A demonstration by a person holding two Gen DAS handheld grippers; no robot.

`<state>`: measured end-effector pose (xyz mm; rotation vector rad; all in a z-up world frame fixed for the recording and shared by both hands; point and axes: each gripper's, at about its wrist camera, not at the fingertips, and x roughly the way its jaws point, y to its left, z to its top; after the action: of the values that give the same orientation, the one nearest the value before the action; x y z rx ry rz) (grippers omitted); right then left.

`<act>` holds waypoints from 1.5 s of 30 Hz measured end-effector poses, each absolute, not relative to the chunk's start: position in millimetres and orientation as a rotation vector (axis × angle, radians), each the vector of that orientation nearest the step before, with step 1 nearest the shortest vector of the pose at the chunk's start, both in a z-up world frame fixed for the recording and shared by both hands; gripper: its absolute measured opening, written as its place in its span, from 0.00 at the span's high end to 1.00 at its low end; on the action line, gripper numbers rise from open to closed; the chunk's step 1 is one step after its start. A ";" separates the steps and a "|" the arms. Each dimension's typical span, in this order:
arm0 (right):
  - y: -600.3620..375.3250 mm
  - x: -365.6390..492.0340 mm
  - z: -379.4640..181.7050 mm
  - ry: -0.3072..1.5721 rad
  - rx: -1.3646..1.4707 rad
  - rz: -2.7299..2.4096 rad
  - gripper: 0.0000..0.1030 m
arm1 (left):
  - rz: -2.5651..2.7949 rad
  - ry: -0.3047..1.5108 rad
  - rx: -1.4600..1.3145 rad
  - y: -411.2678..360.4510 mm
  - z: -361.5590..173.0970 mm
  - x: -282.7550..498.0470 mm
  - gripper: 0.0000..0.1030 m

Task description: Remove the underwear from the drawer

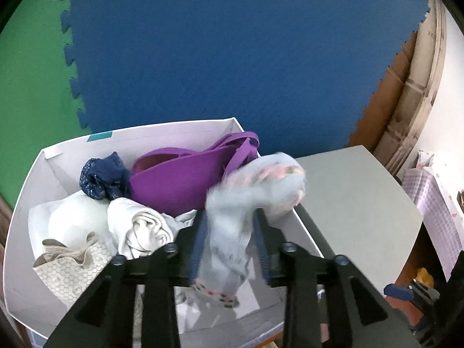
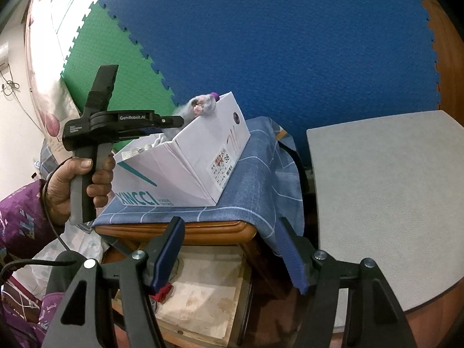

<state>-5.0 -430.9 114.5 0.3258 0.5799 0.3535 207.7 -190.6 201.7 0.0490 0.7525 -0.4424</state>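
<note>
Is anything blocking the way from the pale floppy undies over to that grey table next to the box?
Nothing visible blocks it. The pale underwear sits between the left tool's fingers at the box's right wall, right beside the grey table, whose visible top is bare. The cloth only has to clear that low wall.

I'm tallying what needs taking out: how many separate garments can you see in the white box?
6: navy piece far left, purple bra at the back, white bra, rolled white cloth, beige bra nearest, pale floral piece between the gripper pads. More may be underneath.

place: home rm | cues: curtain (image 2: pixel 43 92), foam wall mats (image 2: pixel 261 43), wood cabinet (image 2: pixel 203 232)
</note>
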 end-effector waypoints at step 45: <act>-14.6 45.7 -22.0 1.100 -0.589 1.069 0.53 | -0.034 0.633 -0.107 110.6 135.5 11.8 0.01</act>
<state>45.7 -14.6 -22.0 -0.5888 1.0996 1.0687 11.8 110.6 135.5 -0.1070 0.6327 -0.0340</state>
